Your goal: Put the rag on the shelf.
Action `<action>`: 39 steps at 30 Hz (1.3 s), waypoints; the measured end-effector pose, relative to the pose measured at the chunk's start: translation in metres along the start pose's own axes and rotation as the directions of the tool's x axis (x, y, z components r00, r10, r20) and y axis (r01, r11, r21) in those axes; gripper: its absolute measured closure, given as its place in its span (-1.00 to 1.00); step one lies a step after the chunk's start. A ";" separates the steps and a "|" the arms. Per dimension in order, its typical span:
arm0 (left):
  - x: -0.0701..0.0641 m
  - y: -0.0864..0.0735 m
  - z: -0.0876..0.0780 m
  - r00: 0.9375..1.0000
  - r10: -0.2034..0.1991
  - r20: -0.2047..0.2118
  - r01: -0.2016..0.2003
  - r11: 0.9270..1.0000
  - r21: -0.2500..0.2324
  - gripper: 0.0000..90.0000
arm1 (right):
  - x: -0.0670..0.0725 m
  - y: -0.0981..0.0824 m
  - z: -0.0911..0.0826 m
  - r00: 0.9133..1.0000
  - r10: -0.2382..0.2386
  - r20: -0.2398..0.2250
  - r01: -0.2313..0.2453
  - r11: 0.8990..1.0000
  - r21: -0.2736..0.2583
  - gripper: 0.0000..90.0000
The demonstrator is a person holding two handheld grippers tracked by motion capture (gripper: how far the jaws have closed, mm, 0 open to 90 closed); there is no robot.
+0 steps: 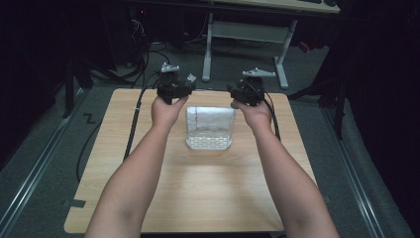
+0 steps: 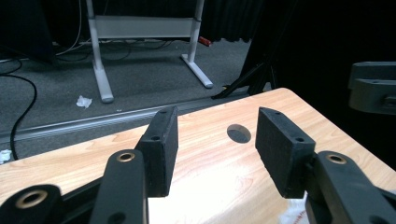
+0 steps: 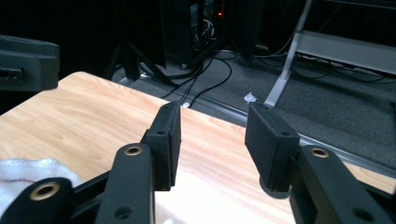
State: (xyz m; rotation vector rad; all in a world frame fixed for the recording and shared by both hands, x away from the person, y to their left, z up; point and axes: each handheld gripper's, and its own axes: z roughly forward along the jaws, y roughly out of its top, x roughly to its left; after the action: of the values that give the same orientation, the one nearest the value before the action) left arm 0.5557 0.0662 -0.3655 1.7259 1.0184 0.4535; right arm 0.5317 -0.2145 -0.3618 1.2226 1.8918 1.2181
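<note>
Both tongs stand wide with nothing between the jaws: the left tongs [image 1: 174, 88] hang at about eleven o'clock of the white cloth [image 1: 209, 127], the right tongs [image 1: 246, 90] at about one o'clock, each just past a far corner; in the left gripper view the left tongs [image 2: 215, 140] frame bare wood, and in the right gripper view the right tongs [image 3: 212, 135] do likewise. Nearest the person lies the open tabletop [image 1: 198, 198], crossed by both forearms; then comes the cloth, folded into a squarish pad, flat at the tabletop's middle, its near edge toward six o'clock and its slightly longer side seemingly running twelve to six. Neither hand looks nearer; the cloth sits between them, lying toward five o'clock from the left tongs and seven o'clock from the right. A corner of cloth [image 3: 28, 175] shows low at the left of the right gripper view. Farther off, a cable hole [image 2: 238, 133] marks the far edge; beyond it are grey floor and white desk legs [image 1: 208, 49].
</note>
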 end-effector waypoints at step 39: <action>-0.003 -0.140 -0.140 0.997 0.077 -0.018 -0.076 0.997 0.017 0.07 | 0.034 -0.103 -0.122 0.991 -0.130 -0.008 0.129 0.989 -0.065 0.29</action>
State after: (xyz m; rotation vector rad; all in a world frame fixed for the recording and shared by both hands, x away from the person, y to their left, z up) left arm 0.3961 0.1605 -0.4364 1.7828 0.9738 0.5121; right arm 0.3773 -0.2478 -0.4033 1.0432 1.8945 1.2102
